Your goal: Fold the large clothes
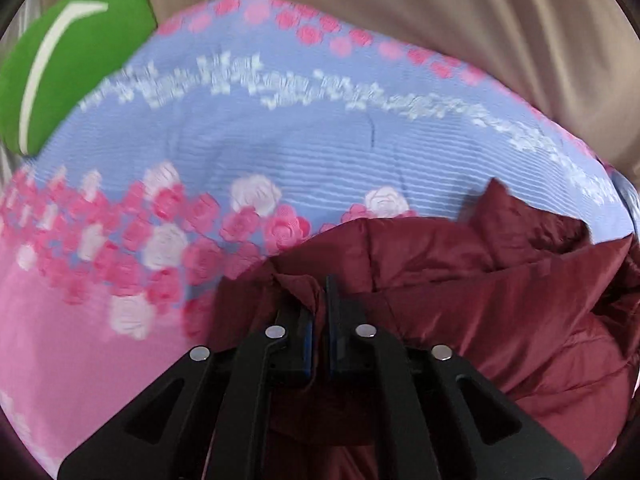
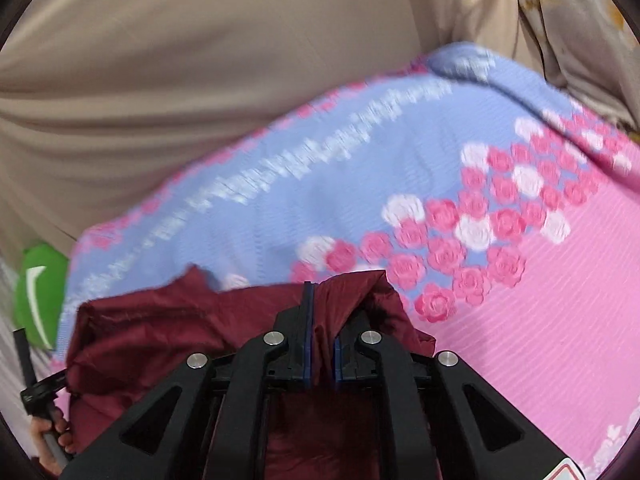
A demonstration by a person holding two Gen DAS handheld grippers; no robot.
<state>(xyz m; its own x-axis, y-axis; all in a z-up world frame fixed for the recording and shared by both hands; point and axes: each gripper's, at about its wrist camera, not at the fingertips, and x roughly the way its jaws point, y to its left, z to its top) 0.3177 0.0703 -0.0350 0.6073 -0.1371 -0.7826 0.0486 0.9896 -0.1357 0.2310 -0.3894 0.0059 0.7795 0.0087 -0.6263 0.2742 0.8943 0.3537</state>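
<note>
Both the left gripper point(image 1: 318, 304) and right gripper point(image 2: 320, 308) pinch the maroon jacket point(image 1: 460, 280) at the near edge of a floral bedspread point(image 1: 280, 140); a green cushion point(image 1: 68, 60) lies far left, beige curtain point(image 2: 200, 60) behind.

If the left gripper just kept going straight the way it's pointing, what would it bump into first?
Probably the flowered bedspread. The left gripper is already shut on a fold of the maroon jacket, and it points down over the jacket's edge at the blue and pink cover. Depth is hard to judge here.
</note>
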